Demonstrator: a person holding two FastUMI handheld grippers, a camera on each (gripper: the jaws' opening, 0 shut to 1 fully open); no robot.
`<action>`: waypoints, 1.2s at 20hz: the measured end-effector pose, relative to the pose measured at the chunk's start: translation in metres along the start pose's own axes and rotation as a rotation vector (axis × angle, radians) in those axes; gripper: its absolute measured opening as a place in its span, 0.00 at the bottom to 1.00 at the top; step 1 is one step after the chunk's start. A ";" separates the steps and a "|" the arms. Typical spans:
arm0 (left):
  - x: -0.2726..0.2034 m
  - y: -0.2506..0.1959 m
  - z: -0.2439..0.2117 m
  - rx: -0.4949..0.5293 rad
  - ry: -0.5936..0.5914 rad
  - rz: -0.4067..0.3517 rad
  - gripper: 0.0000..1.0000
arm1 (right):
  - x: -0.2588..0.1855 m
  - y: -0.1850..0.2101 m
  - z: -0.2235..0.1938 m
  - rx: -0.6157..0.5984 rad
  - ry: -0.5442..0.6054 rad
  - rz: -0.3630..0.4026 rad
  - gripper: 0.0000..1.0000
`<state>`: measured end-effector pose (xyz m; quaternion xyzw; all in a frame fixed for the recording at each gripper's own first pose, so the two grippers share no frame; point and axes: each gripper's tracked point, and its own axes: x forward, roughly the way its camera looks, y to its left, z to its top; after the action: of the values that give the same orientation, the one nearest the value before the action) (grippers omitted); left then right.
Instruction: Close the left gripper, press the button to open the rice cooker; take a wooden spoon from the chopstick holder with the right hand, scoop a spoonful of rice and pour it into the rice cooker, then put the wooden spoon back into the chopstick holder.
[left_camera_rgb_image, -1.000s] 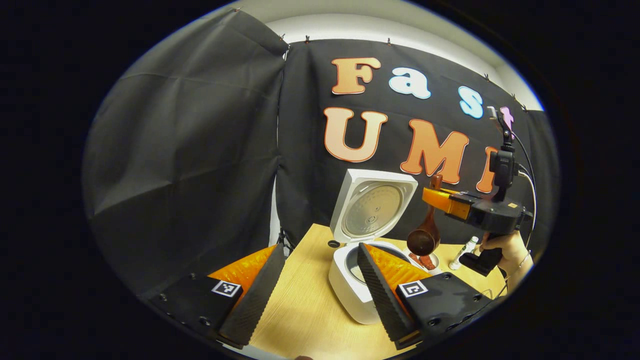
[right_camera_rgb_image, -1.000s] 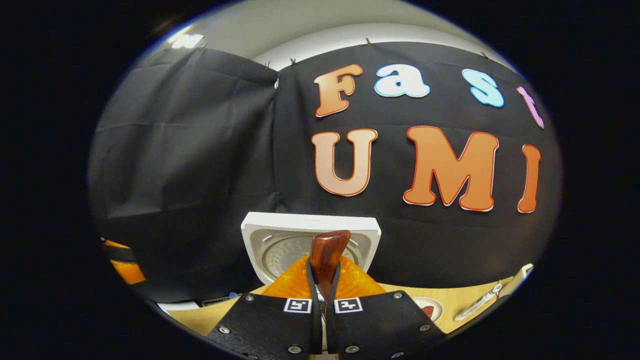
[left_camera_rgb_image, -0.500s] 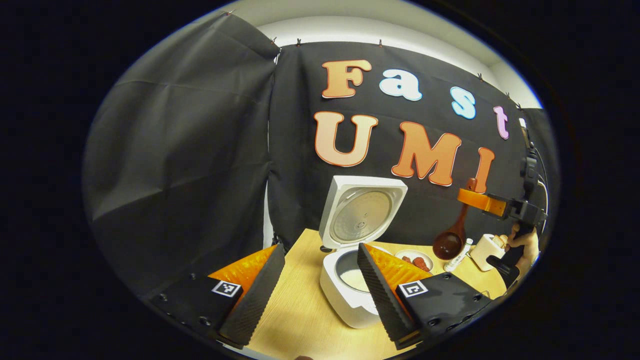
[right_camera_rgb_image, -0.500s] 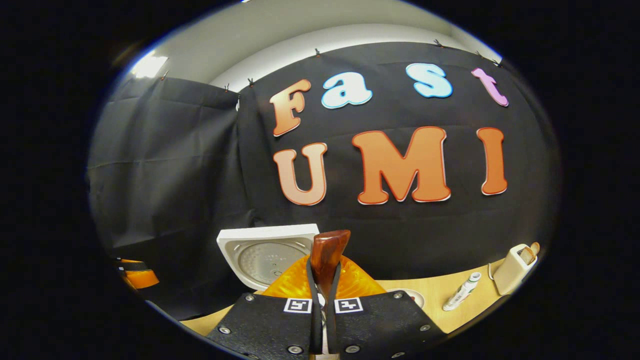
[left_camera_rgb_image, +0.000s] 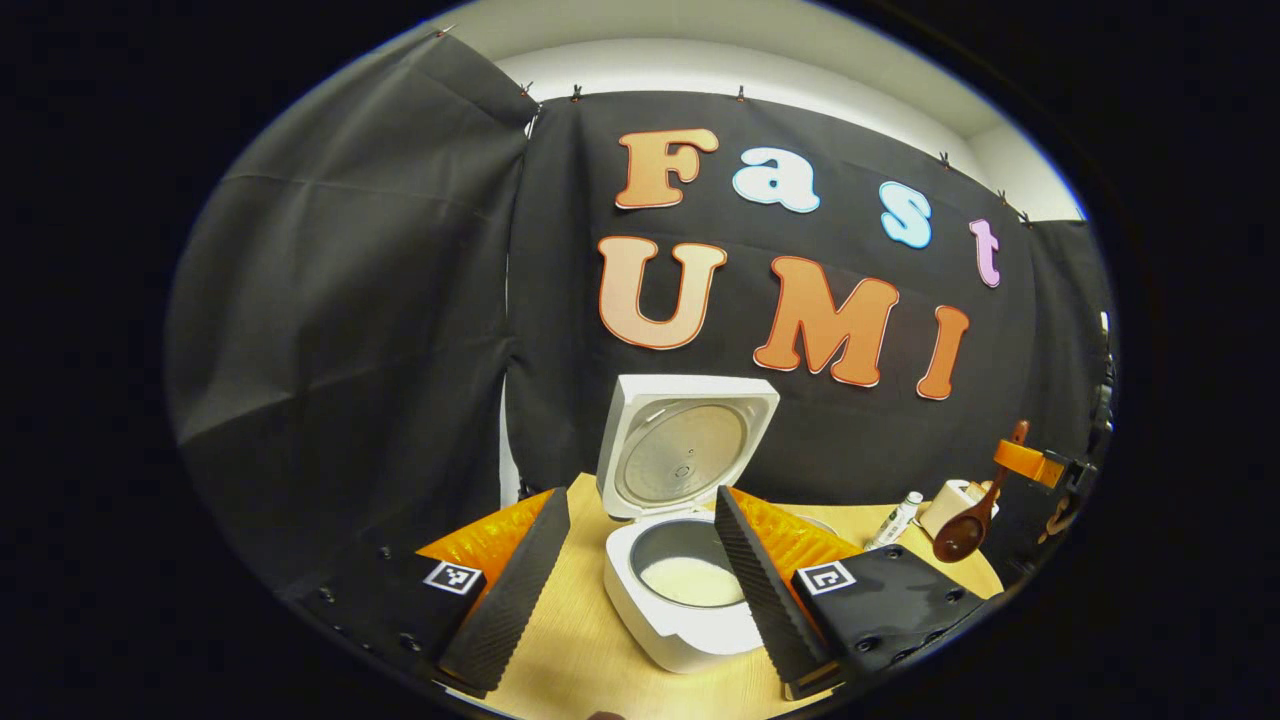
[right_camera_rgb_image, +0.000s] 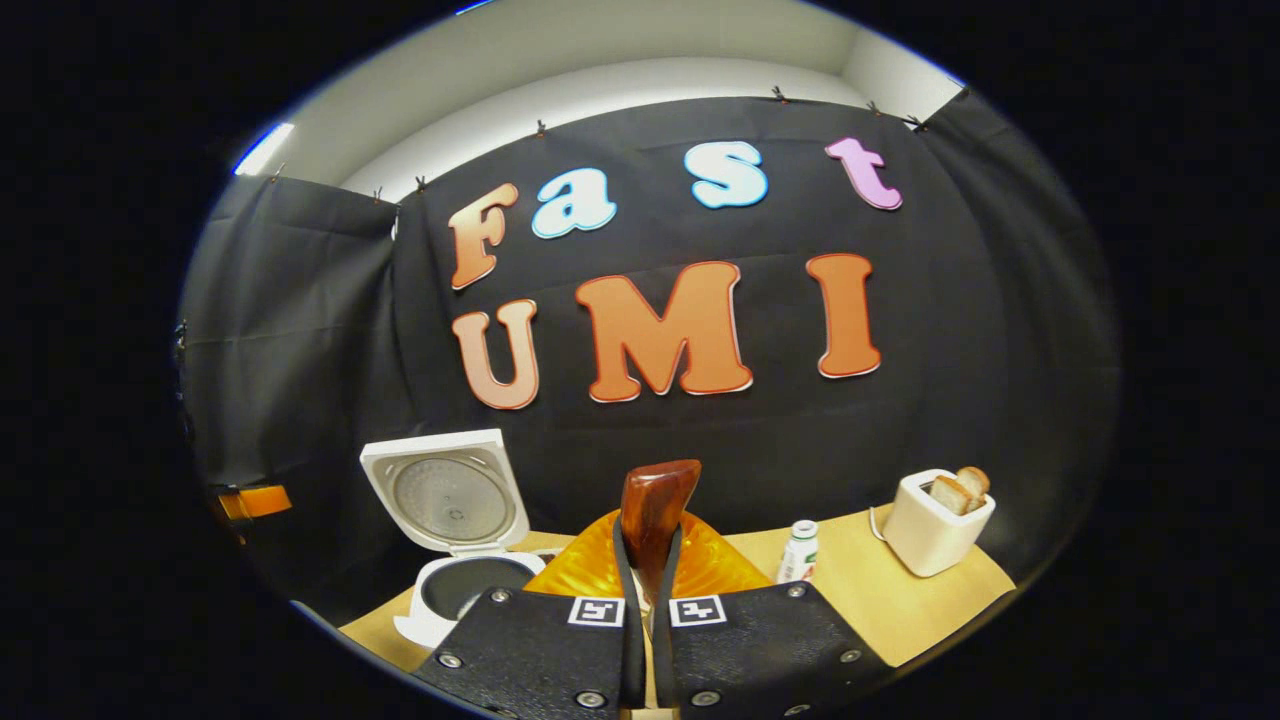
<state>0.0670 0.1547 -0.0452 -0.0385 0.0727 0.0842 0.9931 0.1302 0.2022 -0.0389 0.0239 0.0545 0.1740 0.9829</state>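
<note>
The rice cooker (left_camera_rgb_image: 690, 590) sits on the bench (left_camera_rgb_image: 580, 660) with its lid (left_camera_rgb_image: 685, 445) upright and white rice (left_camera_rgb_image: 692, 580) in the pot. The left tool (left_camera_rgb_image: 630, 580) is released, fingers spread wide either side of the cooker. At 3 o'clock in the left gripper view, the right tool (left_camera_rgb_image: 1030, 462) is clenched on the wooden spoon (left_camera_rgb_image: 965, 530), bowl hanging down beside the chopstick holder (left_camera_rgb_image: 942, 503). In the right gripper view the spoon's handle (right_camera_rgb_image: 655, 520) stands between the pressed fingers; the holder sits at 4 o'clock.

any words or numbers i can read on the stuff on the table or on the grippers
No readable text on any of them.
bottle: label too blurred to read
rice cooker lid: inner marks too small to read
square tags: black-and-white patterns, no words
toaster: no text visible
</note>
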 end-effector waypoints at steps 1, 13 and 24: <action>0.000 -0.002 0.002 0.000 -0.004 -0.002 0.99 | -0.007 -0.016 -0.003 -0.001 0.003 -0.028 0.02; 0.015 -0.019 0.013 -0.016 -0.006 -0.007 0.99 | -0.058 -0.141 -0.108 0.121 0.131 -0.254 0.02; 0.034 -0.026 0.021 0.037 0.001 0.031 0.99 | -0.055 -0.170 -0.197 0.250 0.209 -0.306 0.02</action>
<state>0.1071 0.1365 -0.0281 -0.0192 0.0754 0.0981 0.9921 0.1141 0.0289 -0.2402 0.1190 0.1802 0.0162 0.9763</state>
